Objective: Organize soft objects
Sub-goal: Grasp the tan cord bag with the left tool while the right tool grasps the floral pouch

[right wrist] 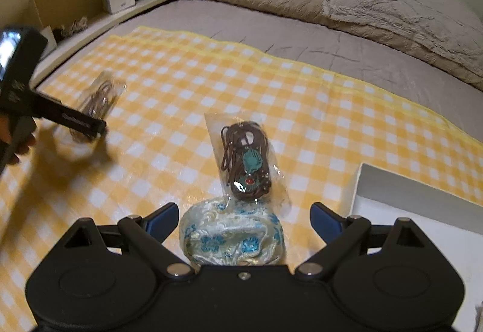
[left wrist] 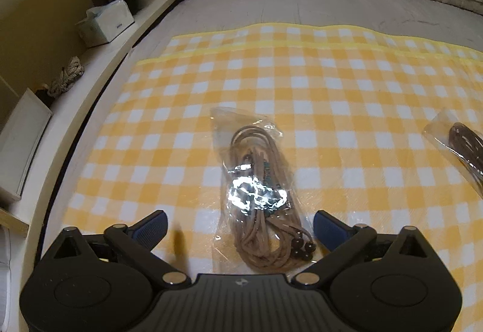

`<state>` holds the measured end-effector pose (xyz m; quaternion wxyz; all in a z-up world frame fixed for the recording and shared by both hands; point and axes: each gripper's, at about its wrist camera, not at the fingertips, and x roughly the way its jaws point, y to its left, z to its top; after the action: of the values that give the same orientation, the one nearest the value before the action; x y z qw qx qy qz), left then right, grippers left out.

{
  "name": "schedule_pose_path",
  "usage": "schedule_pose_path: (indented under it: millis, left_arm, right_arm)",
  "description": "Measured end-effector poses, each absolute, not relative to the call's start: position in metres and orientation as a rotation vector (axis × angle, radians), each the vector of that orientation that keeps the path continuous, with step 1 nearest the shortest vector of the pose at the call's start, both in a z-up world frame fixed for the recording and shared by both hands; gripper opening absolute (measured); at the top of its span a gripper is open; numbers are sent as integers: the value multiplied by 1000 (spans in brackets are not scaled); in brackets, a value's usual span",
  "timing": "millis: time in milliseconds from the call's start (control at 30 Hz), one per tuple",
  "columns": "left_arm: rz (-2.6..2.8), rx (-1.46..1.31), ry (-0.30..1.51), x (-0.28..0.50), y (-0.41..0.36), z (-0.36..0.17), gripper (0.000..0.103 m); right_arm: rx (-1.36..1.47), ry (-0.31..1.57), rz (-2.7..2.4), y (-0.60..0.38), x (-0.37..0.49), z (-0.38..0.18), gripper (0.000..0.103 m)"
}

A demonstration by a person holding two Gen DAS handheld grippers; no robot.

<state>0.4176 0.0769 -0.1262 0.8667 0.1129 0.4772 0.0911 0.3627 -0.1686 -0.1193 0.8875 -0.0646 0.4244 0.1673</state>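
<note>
Left wrist view: I am holding my left tool (left wrist: 240, 226) spread wide over the checked cloth (left wrist: 332, 84) on the bed (left wrist: 241, 6). A clear bag of tan cord (left wrist: 259, 190) is lying between its fingers (left wrist: 151, 228), which are not touching it. A 2nd bag (left wrist: 462, 148) is lying at the right edge.

Right wrist view: I am holding my right tool (right wrist: 243, 220) spread wide, gripping nothing. A flowered pouch (right wrist: 232, 238) is lying between its fingers (right wrist: 324, 220), touching a bag of dark cord (right wrist: 246, 163) just beyond. A white box (right wrist: 422, 196) is sitting to the right. My left tool (right wrist: 81, 120) is hanging over the tan bag (right wrist: 99, 99).
</note>
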Motion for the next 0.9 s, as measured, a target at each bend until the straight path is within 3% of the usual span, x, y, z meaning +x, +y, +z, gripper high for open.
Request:
schedule_pose_path:
  millis: [200,400,633,900]
  left_arm:
    - [166,167,1009,418,85,-125,84]
    - [151,102,1005,421,93,-128,65]
    - [161,83,964,424,103,-121,41]
    - [152,82,944,408,93,-113,36]
  right_arm:
    - [-219,908,354,-153,365,-136,95]
    - [-269,930,354,-145,361,-148,96]
    - [-306,945,364,-139,357,-153,71]
    - [-298,900,382,-143,351,-137,65]
